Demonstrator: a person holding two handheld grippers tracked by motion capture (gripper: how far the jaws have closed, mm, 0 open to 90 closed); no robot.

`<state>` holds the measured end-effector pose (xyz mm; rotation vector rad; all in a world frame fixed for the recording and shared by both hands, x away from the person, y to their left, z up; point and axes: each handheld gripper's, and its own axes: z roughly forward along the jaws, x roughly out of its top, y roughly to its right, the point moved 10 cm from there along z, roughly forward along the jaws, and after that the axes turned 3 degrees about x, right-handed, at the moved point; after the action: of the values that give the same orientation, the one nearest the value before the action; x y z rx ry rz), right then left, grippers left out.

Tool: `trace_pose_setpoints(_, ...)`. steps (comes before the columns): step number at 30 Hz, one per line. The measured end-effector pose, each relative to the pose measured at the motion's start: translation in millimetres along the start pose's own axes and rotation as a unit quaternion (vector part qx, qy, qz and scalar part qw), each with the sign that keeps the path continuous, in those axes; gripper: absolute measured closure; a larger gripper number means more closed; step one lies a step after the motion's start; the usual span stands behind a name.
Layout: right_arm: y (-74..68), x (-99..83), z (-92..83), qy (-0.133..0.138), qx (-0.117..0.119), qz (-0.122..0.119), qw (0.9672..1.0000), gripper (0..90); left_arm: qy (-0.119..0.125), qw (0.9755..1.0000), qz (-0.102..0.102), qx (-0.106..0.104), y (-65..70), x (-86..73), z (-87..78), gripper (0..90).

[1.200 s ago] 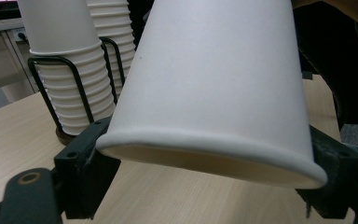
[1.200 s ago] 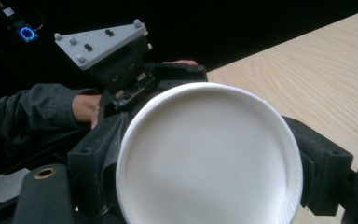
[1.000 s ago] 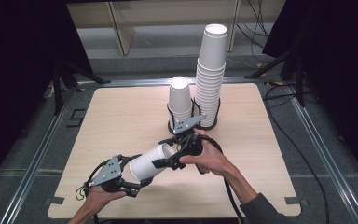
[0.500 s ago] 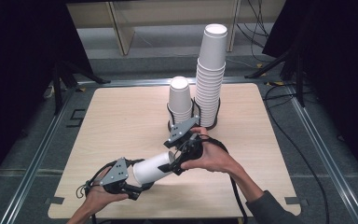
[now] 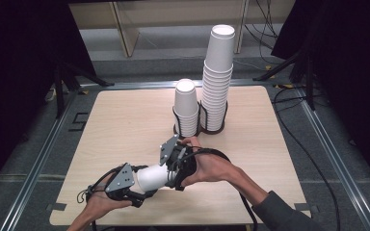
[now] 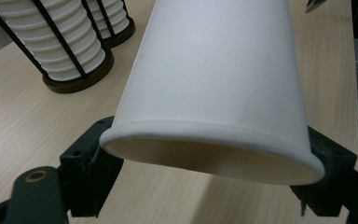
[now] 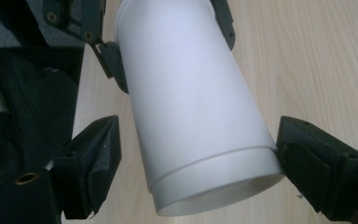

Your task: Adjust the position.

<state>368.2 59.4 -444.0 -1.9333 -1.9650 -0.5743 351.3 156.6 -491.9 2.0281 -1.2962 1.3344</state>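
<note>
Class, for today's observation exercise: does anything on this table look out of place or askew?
Yes. One cup lies sideways above the table, gripped at its rim end by the left gripper, with the right gripper at its base end. The other cups stand upright in two holders, the short stack and the tall stack.

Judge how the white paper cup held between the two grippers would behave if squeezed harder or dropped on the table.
The paper cup looks thin-walled and hollow, so it would probably dent under a harder squeeze. The left gripper clamps only the rim, so it seems light. Round and tapered, it would likely roll in a curve.
</note>
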Motion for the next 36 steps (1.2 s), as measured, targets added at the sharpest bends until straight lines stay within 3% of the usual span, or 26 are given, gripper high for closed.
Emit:
trace_pose_setpoints(5, 1.8, 0.2, 8.2, -0.013, -0.003, -0.025, 0.9996, 16.1, 0.002, 1.0, 0.002, -0.008, 2.4, 0.9, 0.7, 18.9)
trace_pose_setpoints(7, -0.6, -1.2, 10.4, -0.021, -0.002, -0.017, 0.9996, 16.9, -0.004, 0.9999, 0.013, -0.01, 1.6, 0.3, 0.2, 18.9)
trace_pose_setpoints(12, -3.2, -1.7, 17.8, -0.031, 0.007, -0.028, 0.9991, 18.9, 0.0, 0.9998, 0.012, -0.017, 5.3, 1.7, 0.2, 18.9)
trace_pose_setpoints(16, -3.5, 0.0, 22.6, -0.03, 0.015, -0.05, 0.9982, 19.6, 0.0, 0.9997, 0.012, -0.021, 6.5, 1.9, 0.3, 18.8)
trace_pose_setpoints(17, -4.0, -1.5, 23.0, -0.035, 0.01, -0.039, 0.9986, 19.6, 0.001, 0.9997, 0.013, -0.021, 6.7, 2.0, 0.4, 18.8)
trace_pose_setpoints(18, -1.9, -0.9, 24.8, -0.034, 0.011, -0.056, 0.9978, 19.6, -0.001, 0.9996, 0.016, -0.021, 6.3, 1.6, 0.1, 18.7)
trace_pose_setpoints(22, -4.6, -0.4, 25.2, -0.03, 0.02, -0.05, 0.9981, 21.1, -0.001, 0.9996, 0.018, -0.023, 6.5, 1.8, -0.2, 18.5)
trace_pose_setpoints(25, -5.1, -1.0, 26.1, -0.03, 0.023, -0.051, 0.998, 22.0, 0.003, 0.9996, 0.016, -0.025, 7.6, 2.4, 0.0, 18.3)
trace_pose_setpoints(27, -2.3, -1.6, 26.6, -0.031, 0.018, -0.065, 0.9972, 22.6, 0.005, 0.9995, 0.016, -0.026, 7.9, 2.5, 0.1, 17.9)
trace_pose_setpoints(32, -7.1, -1.0, 24.6, -0.022, 0.03, -0.06, 0.9975, 23.3, 0.015, 0.9992, 0.014, -0.033, 7.0, 2.7, 0.6, 13.9)
trace_pose_setpoints(34, -4.5, -1.7, 23.6, -0.021, 0.024, -0.07, 0.997, 23.5, 0.04, 0.9986, -0.007, -0.035, 7.4, 6.7, 2.0, 10.7)
trace_pose_setpoints(36, -4.4, -1.9, 22.9, -0.018, 0.023, -0.074, 0.9968, 23.9, 0.042, 0.9983, -0.011, -0.04, 5.3, 7.4, -0.5, 8.8)
